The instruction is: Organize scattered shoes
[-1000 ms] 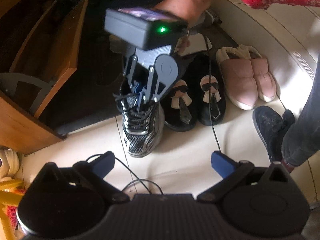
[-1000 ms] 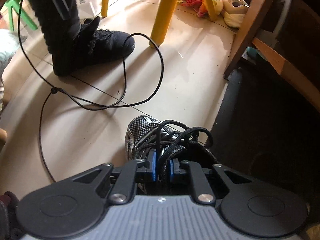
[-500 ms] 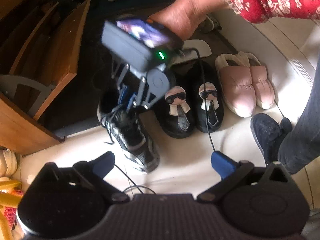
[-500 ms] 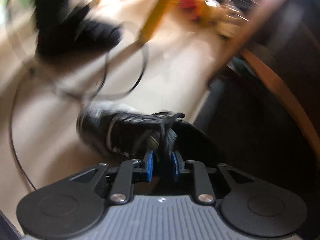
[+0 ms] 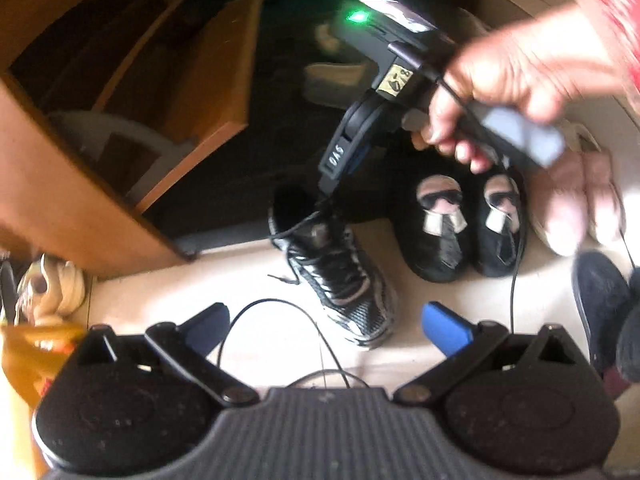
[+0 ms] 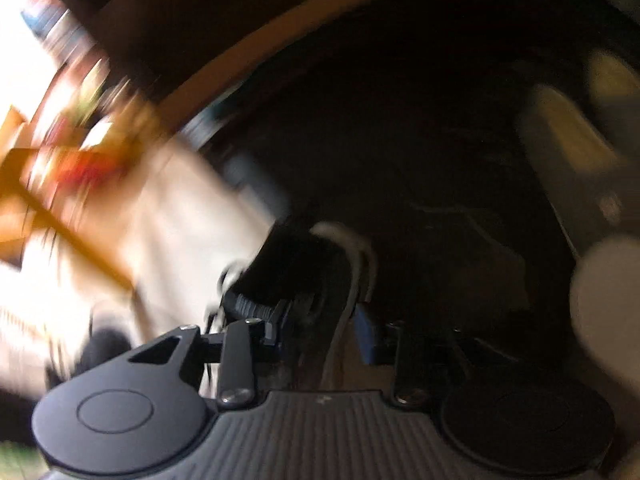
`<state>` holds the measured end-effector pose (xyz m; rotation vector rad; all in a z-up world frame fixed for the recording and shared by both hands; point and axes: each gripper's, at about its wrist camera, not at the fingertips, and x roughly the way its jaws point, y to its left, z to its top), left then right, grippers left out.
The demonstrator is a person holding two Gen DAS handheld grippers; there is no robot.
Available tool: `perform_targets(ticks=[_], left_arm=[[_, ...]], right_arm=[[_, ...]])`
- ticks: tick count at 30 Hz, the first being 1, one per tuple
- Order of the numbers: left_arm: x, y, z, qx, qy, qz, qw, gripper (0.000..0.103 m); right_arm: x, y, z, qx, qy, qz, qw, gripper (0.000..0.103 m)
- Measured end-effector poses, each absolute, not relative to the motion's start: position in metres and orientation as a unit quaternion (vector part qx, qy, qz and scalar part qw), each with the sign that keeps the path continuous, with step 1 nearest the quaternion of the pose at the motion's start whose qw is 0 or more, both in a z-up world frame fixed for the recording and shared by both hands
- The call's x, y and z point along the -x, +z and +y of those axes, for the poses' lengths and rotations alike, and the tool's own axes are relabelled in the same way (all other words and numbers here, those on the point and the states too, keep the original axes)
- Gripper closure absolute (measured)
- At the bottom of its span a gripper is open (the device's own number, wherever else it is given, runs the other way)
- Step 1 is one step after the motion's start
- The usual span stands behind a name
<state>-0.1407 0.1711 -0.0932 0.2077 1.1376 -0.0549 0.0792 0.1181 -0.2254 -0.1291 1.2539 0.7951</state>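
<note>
A black and silver laced sneaker [image 5: 340,276] lies on the pale floor, heel at the edge of the dark mat and toe toward me. My right gripper [image 5: 332,184], held by a hand [image 5: 520,76], points down into the sneaker's heel opening. In the blurred right wrist view my right gripper [image 6: 320,326] has its jaws opening, with the sneaker's [image 6: 296,264] collar loose between them. My left gripper [image 5: 326,326] hangs open above the floor near the toe, holding nothing.
A pair of black slippers [image 5: 436,232] with face patches and a pink pair [image 5: 576,208] stand in a row to the right. A person's dark shoe [image 5: 600,300] is at the far right. A wooden cabinet [image 5: 120,120] stands on the left; a black cable [image 5: 280,312] loops over the floor.
The right gripper rolled and swung the sneaker left, away from the black slippers, and set it down angled. Its jaws, shut on the tongue before, have spread. The left gripper shifted slightly.
</note>
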Motion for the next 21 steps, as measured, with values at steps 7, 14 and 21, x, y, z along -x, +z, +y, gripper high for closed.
perform_targets(ticks=[7,14,21], left_arm=[[0.137,-0.098,0.175,-0.072,-0.019,0.546,0.835,0.0],[0.137,-0.098,0.17,-0.067,-0.027,0.546,0.834,0.0],[0.137,-0.098,0.166,-0.07,-0.027,0.545,0.835,0.0]], right_arm=[[-0.071,-0.242,0.145,0.109,0.371,0.552,0.739,0.066],[-0.068,-0.264,0.147,0.112,0.342,0.558,0.748,0.082],[-0.063,-0.257,0.131,0.089,0.311,0.559,0.764,0.09]])
